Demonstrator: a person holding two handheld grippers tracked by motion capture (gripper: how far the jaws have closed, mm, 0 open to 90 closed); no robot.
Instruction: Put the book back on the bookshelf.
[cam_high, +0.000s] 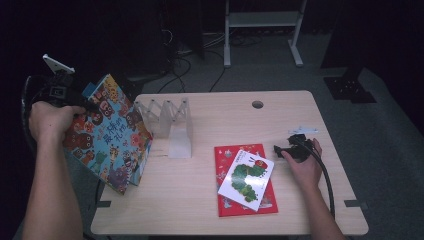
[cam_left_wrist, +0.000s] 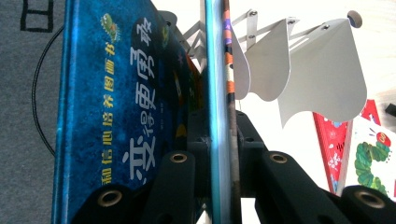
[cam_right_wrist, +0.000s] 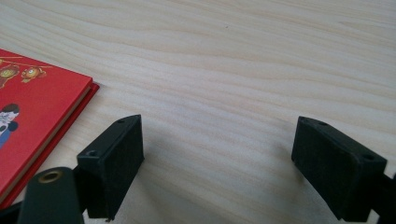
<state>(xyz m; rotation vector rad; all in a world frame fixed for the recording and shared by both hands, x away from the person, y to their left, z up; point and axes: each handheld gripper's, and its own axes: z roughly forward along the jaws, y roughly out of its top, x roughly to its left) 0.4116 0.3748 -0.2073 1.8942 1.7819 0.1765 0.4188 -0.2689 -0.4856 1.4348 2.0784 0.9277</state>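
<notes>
My left gripper (cam_high: 84, 107) hangs past the table's left edge, shut on the edge of a colourful picture book (cam_high: 110, 135) held tilted, its low corner near the table's edge. In the left gripper view the jaws (cam_left_wrist: 219, 135) pinch a thin teal-edged book (cam_left_wrist: 215, 70), and a blue cover with Chinese writing (cam_left_wrist: 116, 93) lies alongside. A white folding book rack (cam_high: 170, 122) (cam_left_wrist: 317, 70) stands just right of it. My right gripper (cam_high: 281, 150) (cam_right_wrist: 217, 149) rests open on bare wood, right of a red book (cam_high: 225, 160) (cam_right_wrist: 37, 102) with a white caterpillar book (cam_high: 246, 177) on top.
The wooden table (cam_high: 200, 215) has a round hole (cam_high: 257, 104) near its far edge. A small grey part (cam_high: 302, 130) lies just beyond my right gripper. Cables (cam_high: 190, 65) and a white frame's legs (cam_high: 260, 30) occupy the floor behind the table.
</notes>
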